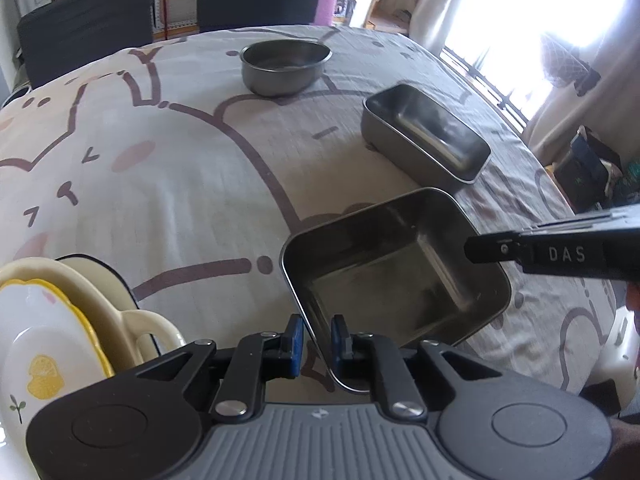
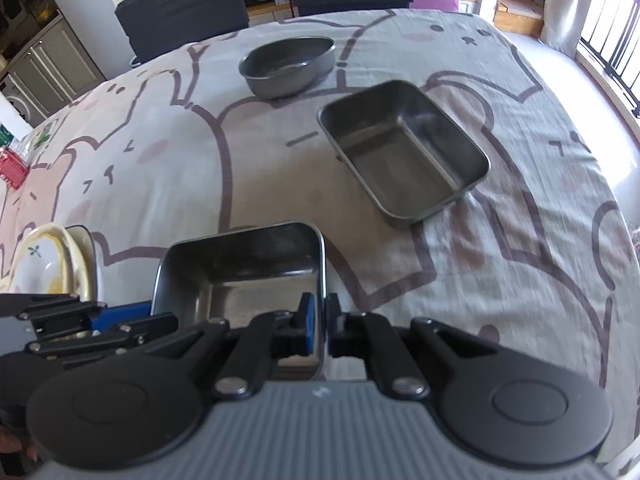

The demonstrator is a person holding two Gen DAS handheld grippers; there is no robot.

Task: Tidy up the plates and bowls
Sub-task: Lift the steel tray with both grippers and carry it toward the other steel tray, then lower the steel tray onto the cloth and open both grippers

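Landmark is the square stainless-steel tray [image 2: 248, 272]; every place below is given relative to it.

The table under the grey cartoon-bear tablecloth [image 2: 520, 240] lies beneath the square tray. I cannot tell whether the tray's base touches the cloth yet.

You have a claw on each side of the square tray, so both hands are equally near it.

The rectangular stainless-steel tray [image 2: 404, 152] sits beyond the square tray and to its right, well apart. Its long axis slants from far-left to near-right. It is empty, open side up.

The stack of cream ceramic dishes with yellow trim [image 1: 48, 320] is to the square tray's left, near but not touching.

The round dark metal bowl [image 2: 288, 64] is farthest beyond the square tray, past the rectangular one, and upright.

The right gripper [image 2: 319, 312] has its blue pads pinched tight on the square tray's right wall, nearly fully closed.

The left gripper [image 1: 318, 334] straddles the tray's left wall. Its jaws are only slightly parted, with a gap on the outer side, so it looks loose rather than clamped.

My read is that the weight is on your right hand now. If nesting comes next, carry the tray away and rightward, and turn it to match that slanted axis.
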